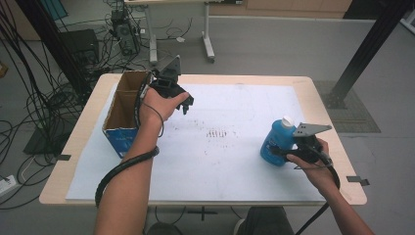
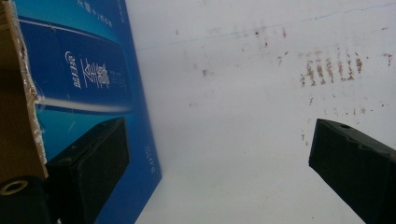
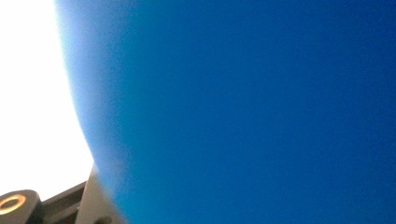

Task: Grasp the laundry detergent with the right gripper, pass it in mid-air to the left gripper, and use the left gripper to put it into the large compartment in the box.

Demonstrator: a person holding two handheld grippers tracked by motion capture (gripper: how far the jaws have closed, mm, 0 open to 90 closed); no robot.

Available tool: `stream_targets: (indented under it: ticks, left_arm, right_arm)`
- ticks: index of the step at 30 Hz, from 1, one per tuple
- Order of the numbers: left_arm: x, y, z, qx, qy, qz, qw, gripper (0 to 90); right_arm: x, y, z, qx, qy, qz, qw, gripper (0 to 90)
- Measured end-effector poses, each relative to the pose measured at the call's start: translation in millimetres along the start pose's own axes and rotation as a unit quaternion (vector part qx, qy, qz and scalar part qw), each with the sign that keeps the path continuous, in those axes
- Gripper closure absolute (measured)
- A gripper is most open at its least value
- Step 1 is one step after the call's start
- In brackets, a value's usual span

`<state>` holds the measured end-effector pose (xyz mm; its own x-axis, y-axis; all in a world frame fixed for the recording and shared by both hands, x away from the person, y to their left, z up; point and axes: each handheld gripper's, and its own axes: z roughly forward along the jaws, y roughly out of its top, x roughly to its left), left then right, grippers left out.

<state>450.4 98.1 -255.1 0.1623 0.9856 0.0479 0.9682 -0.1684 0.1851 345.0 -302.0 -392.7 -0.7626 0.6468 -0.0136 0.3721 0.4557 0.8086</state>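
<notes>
While the blue bottle [image 1: 275,142] is clamped low on its body between the jaws of the right tongs [image 1: 288,147], the picking-up step is judged to be in hand: the bottle stands upright on the white sheet [image 1: 230,161], white cap [image 1: 288,121] uppermost, directly ahead of those tongs. In the right gripper view the blue wall of the bottle [image 3: 243,107] is pressed right up against the lens, so a close, firm hold is inferred. The left tongs [image 1: 185,104] are held well apart from the bottle, jaws spread wide with nothing between them. Just to their side stands the open cardboard box [image 1: 122,110], whose blue printed side [image 2: 93,79] is seen beside one jaw in the left gripper view.

What comes next is judged to be a lift of the bottle clear of the sheet and a carry across toward the box beside the left tongs. A steady upright hold is called for, since the grip sits low and the bottle could tip. The box may need to be steadied by the left tongs.
</notes>
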Motion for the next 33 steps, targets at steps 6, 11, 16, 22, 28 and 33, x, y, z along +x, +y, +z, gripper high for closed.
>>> stream_targets:
  ticks: [6,11,16,22,28,33]
  left_arm:
    - [0.4,-0.3,-1.3,0.0,0.001,0.0,1.0,5.7]
    - [0.7,-0.2,-1.2,0.0,0.001,0.0,1.0,5.7]
    - [0.2,0.1,-0.3,0.001,0.001,0.001,1.0,5.7]
    - [0.2,0.1,-1.1,0.0,0.0,0.002,1.0,5.7]
    - [1.1,-0.3,-1.6,0.003,-0.009,0.001,1.0,5.4]
    - [0.1,0.3,-3.1,0.004,-0.009,0.004,0.9999,5.4]
  right_arm:
    - [0.0,-0.2,-0.1,0.0,0.0,0.0,1.0,42.1]
    - [-0.2,-0.3,-0.1,-0.001,0.001,0.0,1.0,42.1]
    - [-0.3,-0.3,0.0,-0.001,0.001,-0.001,1.0,42.2]
    - [-0.2,-0.2,0.0,0.0,0.001,0.0,1.0,42.2]
    - [-0.1,0.0,0.0,0.0,0.001,0.0,1.0,42.2]
    - [0.0,0.2,0.0,0.001,0.001,0.001,1.0,42.3]
